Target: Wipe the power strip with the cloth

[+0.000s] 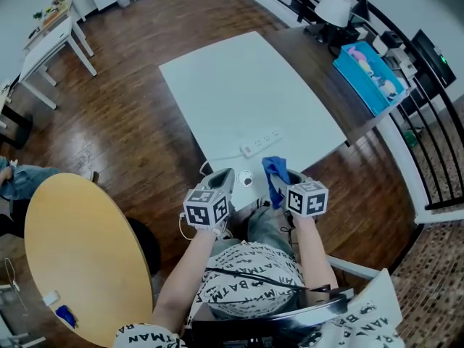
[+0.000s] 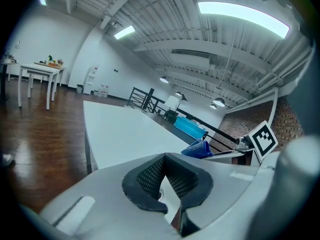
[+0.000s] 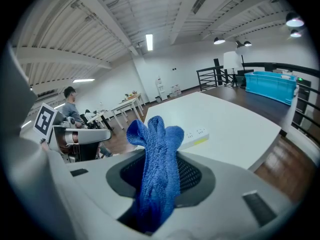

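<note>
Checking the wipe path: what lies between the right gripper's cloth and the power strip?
Only bare white table separates cloth from power strip, as the head view shows.

Long ceiling lights point(image 2: 243, 13) lit the room brightly and evenly; the white table point(image 1: 239, 78) glared slightly. Both gripper views bulged at the edges, corners black, the near foreground soft.

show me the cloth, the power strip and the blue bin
cloth point(image 3: 156, 159), right gripper view, middle of the bunched fold
power strip point(image 1: 262, 141), head view, middle of its top face
blue bin point(image 1: 359, 87), head view, its near side wall
</note>
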`<state>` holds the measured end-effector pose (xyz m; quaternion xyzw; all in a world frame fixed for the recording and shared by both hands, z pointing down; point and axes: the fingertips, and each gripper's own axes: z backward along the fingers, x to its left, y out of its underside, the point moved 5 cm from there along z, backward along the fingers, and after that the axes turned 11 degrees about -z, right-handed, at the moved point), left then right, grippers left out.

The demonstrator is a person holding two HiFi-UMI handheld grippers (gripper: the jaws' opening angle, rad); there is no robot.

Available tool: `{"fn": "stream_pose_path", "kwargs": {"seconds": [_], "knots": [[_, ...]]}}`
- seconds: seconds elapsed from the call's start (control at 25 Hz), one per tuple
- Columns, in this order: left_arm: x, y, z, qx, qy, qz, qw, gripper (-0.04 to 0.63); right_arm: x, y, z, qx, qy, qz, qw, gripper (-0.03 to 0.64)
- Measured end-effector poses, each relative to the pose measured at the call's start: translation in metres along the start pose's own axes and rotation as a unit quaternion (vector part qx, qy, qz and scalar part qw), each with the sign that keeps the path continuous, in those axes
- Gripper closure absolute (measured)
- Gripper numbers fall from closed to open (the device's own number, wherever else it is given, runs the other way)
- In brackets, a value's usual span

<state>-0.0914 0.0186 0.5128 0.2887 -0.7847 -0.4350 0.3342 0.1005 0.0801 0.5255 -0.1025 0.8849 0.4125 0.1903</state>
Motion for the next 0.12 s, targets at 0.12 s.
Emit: {"fn": "stream_pose_path", "kwargs": {"seconds": [0.12], "knots": [[-0.0005,-0.0009,-0.0001,-0.001,0.003,0.001,1.0000,0.595,0.0014,-0.0003,-0.0003,0.000,-0.001,0.001,1.000,0.469]]}}
